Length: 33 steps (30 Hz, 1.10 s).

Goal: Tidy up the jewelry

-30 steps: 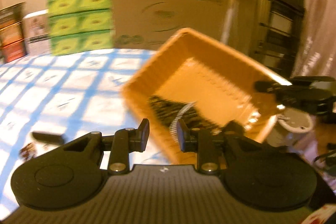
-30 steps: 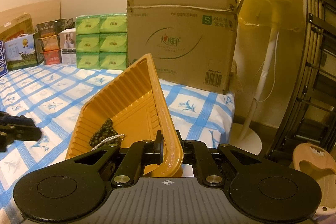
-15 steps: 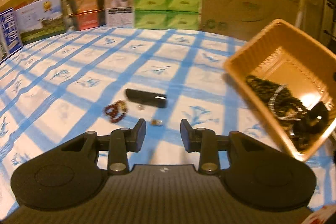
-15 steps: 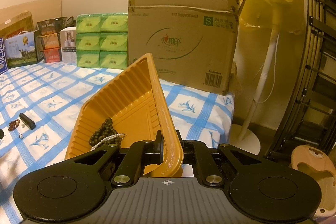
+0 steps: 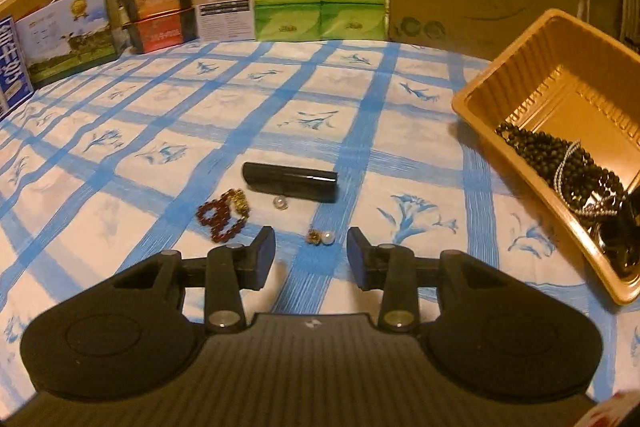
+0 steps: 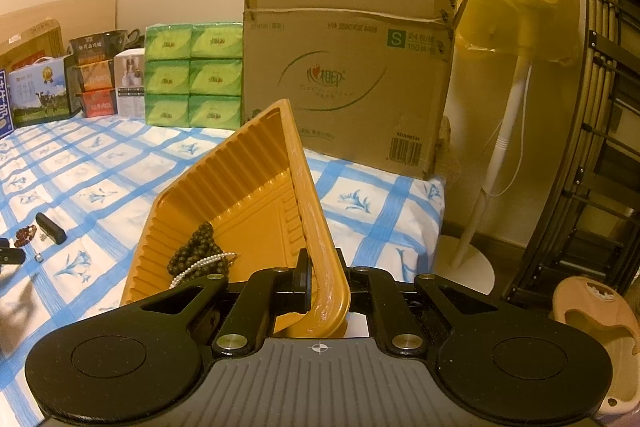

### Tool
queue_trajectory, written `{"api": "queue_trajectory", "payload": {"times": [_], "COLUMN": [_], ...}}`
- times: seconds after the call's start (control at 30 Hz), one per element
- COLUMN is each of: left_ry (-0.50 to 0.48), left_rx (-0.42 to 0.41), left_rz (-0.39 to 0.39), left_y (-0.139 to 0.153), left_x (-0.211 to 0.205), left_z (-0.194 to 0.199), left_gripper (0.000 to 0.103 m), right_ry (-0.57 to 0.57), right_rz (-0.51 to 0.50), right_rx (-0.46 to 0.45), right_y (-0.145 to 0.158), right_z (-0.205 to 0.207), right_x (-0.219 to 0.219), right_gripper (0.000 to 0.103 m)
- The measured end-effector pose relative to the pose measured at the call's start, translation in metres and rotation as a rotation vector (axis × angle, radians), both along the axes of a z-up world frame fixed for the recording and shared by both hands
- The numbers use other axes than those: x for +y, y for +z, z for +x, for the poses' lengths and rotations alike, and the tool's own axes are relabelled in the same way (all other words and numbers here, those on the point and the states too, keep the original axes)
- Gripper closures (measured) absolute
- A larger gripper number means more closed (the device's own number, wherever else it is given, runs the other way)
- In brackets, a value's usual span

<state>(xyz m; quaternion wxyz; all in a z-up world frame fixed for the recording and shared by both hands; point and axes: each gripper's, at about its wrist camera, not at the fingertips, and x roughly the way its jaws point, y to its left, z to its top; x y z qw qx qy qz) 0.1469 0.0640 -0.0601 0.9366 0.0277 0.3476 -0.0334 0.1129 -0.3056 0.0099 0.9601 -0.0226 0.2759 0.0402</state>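
Over the cloth (image 5: pixel 200 131), left gripper (image 5: pixel 311 254) now nearer earrings (image 5: pixel 320 237), fingers widening, empty

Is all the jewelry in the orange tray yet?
Not yet. Dark beads and a pearl strand already lie in the orange tray, which the right gripper pinches by its rim. The left gripper, empty and opening, aims at two small beads. Red bracelet, black tube remain.

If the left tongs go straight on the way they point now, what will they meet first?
Probably the small gold and pearl earring on the blue-checked cloth, just ahead of the opening, empty left tongs. The black tube lies further on. Depth is uncertain.
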Motion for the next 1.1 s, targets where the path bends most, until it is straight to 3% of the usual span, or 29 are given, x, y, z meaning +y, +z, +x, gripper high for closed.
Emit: {"api": "queue_trajectory", "payload": {"times": [0.2,0.53,0.8,1.1], "left_ry": [-0.051,-0.084,-0.092,-0.099], "left_rx": [0.013,0.036,0.053,0.039], "left_rz": [0.053,0.052,0.024,0.025], "left_y": [-0.011,-0.024,-0.024,-0.005], "left_x": [-0.008,-0.004,-0.001,-0.012], "left_z": [0.015,0.028,0.03,0.011], "left_gripper": [0.068,0.068,0.087,0.087], "right_ry": [-0.001,-0.002,-0.003,0.0], "right_rz": [-0.002,-0.002,-0.001,-0.001], "right_rx": [0.001,0.002,0.002,0.001], "right_y": [0.0,0.001,0.001,0.001], "right_z": [0.001,0.001,0.001,0.001], "right_x": [0.0,0.0,0.0,0.0], "right_gripper": [0.095,0.095,0.095,0.095]}}
